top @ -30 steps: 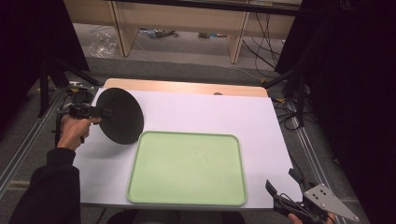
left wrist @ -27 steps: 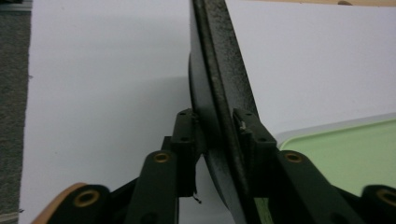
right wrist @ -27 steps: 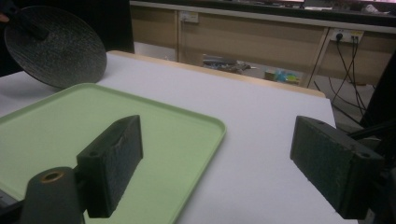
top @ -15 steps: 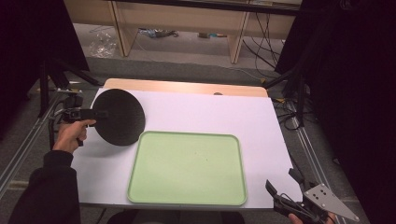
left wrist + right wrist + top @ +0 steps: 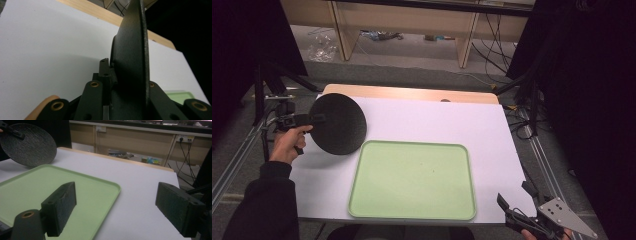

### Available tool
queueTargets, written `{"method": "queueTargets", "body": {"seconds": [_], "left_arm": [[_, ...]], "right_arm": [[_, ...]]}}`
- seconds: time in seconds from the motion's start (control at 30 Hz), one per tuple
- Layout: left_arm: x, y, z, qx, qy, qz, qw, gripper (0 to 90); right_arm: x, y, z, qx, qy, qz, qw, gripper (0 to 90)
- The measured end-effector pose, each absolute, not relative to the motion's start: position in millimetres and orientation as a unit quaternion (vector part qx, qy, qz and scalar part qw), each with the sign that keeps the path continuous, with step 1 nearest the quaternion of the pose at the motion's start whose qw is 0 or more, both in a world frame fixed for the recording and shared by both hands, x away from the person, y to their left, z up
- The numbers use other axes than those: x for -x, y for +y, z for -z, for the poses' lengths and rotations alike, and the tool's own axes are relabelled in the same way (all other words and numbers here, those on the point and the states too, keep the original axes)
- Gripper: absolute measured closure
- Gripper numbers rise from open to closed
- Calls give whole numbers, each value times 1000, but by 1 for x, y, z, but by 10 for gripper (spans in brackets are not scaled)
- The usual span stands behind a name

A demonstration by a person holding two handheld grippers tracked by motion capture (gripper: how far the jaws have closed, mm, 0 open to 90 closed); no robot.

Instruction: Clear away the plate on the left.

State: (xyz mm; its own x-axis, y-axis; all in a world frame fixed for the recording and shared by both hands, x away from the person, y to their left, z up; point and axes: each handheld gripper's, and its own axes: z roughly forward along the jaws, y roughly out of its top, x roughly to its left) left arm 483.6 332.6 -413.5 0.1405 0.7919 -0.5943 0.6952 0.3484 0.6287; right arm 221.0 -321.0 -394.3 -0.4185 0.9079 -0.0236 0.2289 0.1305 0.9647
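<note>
The left gripper [image 5: 314, 120] has just squeezed shut on the black plate [image 5: 338, 124] and carried it closer to the green tray [image 5: 412, 215], held tilted above the table, while the right gripper [image 5: 518, 202] waits open.

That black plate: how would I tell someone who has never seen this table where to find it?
Start at the white table with the light green tray on it. Past the tray's far left corner, the left claw grips the black plate by its rim, tilted above the table. It is the one round, dark thing there.
</note>
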Motion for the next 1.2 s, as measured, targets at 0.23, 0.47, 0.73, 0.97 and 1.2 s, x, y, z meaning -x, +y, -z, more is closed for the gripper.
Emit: {"method": "queueTargets", "body": {"seconds": [0.23,0.47,0.73,0.97,1.2], "left_arm": [[-480,341,408,-537,664,-41,518,789],[-477,343,399,-531,661,-39,529,788],[-473,336,390,-520,653,-18,550,788],[-470,316,379,-542,634,-8,551,786],[-468,289,375,-558,617,18,555,787]], "right_arm": [[-222,-321,394,-422,674,-503,340,179],[-220,-321,393,-428,680,-492,335,178],[-221,-321,394,-427,676,-497,337,178],[-221,-321,393,-427,680,-492,338,178],[-221,-321,393,-426,680,-492,339,178]]}}
